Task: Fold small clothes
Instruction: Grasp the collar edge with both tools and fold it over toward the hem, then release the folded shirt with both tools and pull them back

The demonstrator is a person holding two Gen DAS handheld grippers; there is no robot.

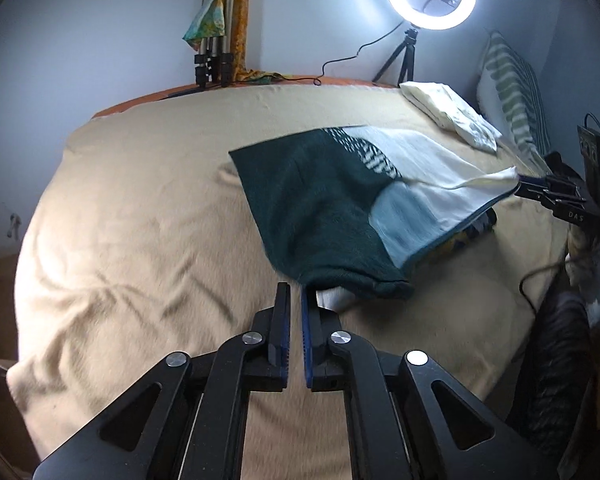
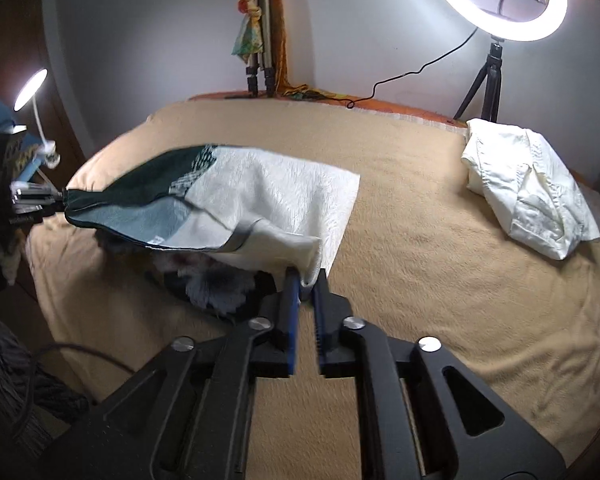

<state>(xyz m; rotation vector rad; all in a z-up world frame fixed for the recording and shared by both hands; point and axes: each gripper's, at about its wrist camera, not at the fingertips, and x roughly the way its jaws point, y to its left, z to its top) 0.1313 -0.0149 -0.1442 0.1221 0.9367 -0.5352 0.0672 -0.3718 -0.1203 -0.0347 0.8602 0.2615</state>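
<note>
The green-and-white garment (image 1: 340, 200) hangs stretched between the two grippers, its far edge draped on the bed (image 1: 140, 200) ahead of them. The left gripper (image 1: 296, 292) is closed on the dark green corner just at its fingertips. The right gripper (image 2: 306, 276) has its jaws a little apart, and the white corner sits loosely between them; it looks close to slipping free. If that corner drops while the left side is pinched, the cloth will likely sag unevenly and the fold line will skew. A heap of other clothes (image 2: 212, 284) lies directly under the garment, beside the right gripper, and could snag or bunch it.
</note>
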